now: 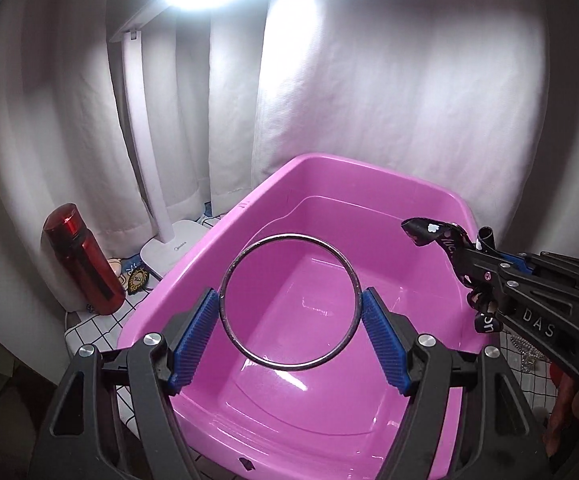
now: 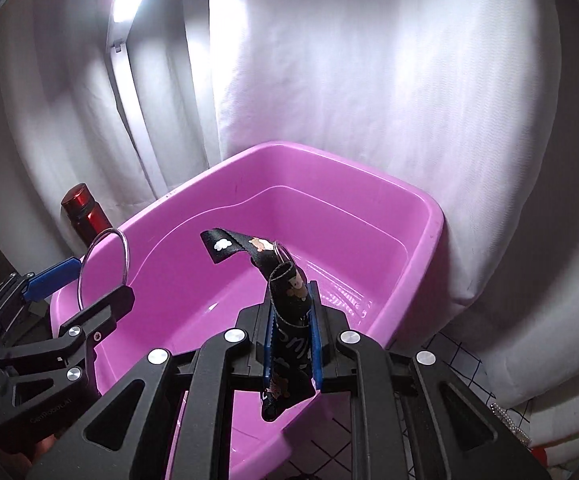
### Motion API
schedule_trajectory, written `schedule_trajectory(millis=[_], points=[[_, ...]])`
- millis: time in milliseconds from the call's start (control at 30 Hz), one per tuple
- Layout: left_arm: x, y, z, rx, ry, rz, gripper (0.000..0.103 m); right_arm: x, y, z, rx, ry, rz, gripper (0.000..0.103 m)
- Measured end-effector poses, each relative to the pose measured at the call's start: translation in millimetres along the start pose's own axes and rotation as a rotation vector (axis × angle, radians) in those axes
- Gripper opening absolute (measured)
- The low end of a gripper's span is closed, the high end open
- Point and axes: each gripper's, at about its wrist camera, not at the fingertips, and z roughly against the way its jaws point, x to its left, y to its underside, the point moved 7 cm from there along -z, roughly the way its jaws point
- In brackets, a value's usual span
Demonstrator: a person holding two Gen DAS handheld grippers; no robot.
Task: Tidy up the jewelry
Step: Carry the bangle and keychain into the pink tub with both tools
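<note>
My left gripper [image 1: 289, 304] is shut on a thin silver bangle [image 1: 233, 264], held by its two sides between the blue pads [image 1: 197, 332] above a pink plastic tub [image 1: 369, 178]. The bangle also shows in the right wrist view [image 2: 123, 246], with the left gripper [image 2: 101, 280] at the tub's left rim. My right gripper [image 2: 291, 300] is shut on a black printed strap with a key ring [image 2: 289, 292], held over the pink tub [image 2: 429, 216]. In the left wrist view the right gripper [image 1: 477, 264] and its strap [image 1: 429, 232] hang over the tub's right rim. The tub's inside looks bare.
A red bottle [image 1: 81, 260] and a white desk lamp base [image 1: 169, 248] stand left of the tub on a white grid-patterned cloth [image 1: 89, 328]. White curtains close the back. A beaded chain [image 2: 509, 420] lies at the right on the cloth.
</note>
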Motion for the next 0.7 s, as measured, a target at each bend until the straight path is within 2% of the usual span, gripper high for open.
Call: schedule_trajectory(millis=[400,600,667,700], points=[[16,12,-39,0.137,-0.056,0.017,0.071,0,9,-58,0.154,0.019,-0.005,0.014],[18,15,-44,0.180,-0.067,0.020,0.072,3,8,-65,0.170,0.041,0.009,0.014],[20,17,-45,0.194,-0.067,0.033,0.074,4,8,-66,0.173,0.048,0.015,0.017],[21,18,-45,0.199,-0.068,0.041,0.077,4,7,-65,0.168,0.057,0.019,0.026]])
